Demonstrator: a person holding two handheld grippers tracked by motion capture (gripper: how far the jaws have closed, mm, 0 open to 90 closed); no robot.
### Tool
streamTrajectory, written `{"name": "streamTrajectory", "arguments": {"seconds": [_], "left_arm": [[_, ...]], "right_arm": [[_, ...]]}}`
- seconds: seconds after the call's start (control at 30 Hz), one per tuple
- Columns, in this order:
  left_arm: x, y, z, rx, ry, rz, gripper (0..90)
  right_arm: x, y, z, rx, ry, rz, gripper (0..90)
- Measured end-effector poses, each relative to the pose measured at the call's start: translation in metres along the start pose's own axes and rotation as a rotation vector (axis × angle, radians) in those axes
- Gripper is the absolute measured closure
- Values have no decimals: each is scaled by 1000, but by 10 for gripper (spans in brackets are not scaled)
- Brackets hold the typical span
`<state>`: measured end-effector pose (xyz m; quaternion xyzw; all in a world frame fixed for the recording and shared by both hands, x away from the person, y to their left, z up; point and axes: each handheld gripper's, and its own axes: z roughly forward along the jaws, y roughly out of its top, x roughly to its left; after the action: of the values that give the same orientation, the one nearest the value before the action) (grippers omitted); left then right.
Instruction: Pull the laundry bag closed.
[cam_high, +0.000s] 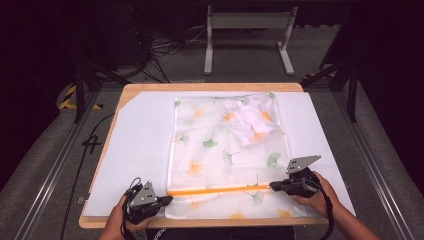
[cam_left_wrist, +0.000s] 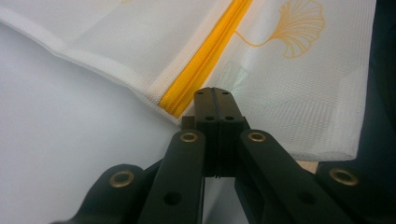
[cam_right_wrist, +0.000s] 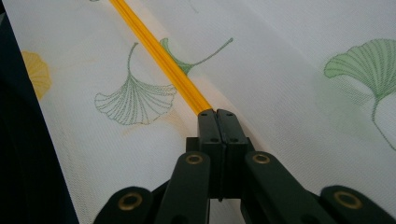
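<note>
Two pairs of black jaws are mine here, and both are pressed together. My left gripper (cam_left_wrist: 214, 95) has its pads tight against each other at the end of the orange zipper (cam_left_wrist: 205, 58), where it meets the bag's hemmed edge; I cannot tell whether fabric or a tab is caught between them. My right gripper (cam_right_wrist: 217, 114) is closed the same way at the zipper's (cam_right_wrist: 159, 53) other end, tips touching the orange line, and again I cannot tell what, if anything, is pinched.

From above, the left gripper (cam_high: 167, 200) and right gripper (cam_high: 274, 187) sit at opposite ends of the zipper (cam_high: 220, 190), which runs straight between them. That zipper crosses the near part of the mesh laundry bag (cam_high: 210, 150), printed with green and orange ginkgo leaves. Beyond the zipper, in the bag's far right corner, lies a crumpled white garment (cam_high: 250, 122). Under the bag is a white sheet (cam_high: 140, 150) on the wooden table (cam_high: 150, 87)
</note>
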<state>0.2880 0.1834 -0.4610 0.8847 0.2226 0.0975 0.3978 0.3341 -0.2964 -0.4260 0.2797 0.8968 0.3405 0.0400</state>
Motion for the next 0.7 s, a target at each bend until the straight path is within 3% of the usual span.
{"name": "streamTrajectory", "arguments": {"seconds": [0.7], "left_arm": [[0,0,0,1,-2,2,900]], "right_arm": [[-8,-13,-13,-16,-32,38,900]]}}
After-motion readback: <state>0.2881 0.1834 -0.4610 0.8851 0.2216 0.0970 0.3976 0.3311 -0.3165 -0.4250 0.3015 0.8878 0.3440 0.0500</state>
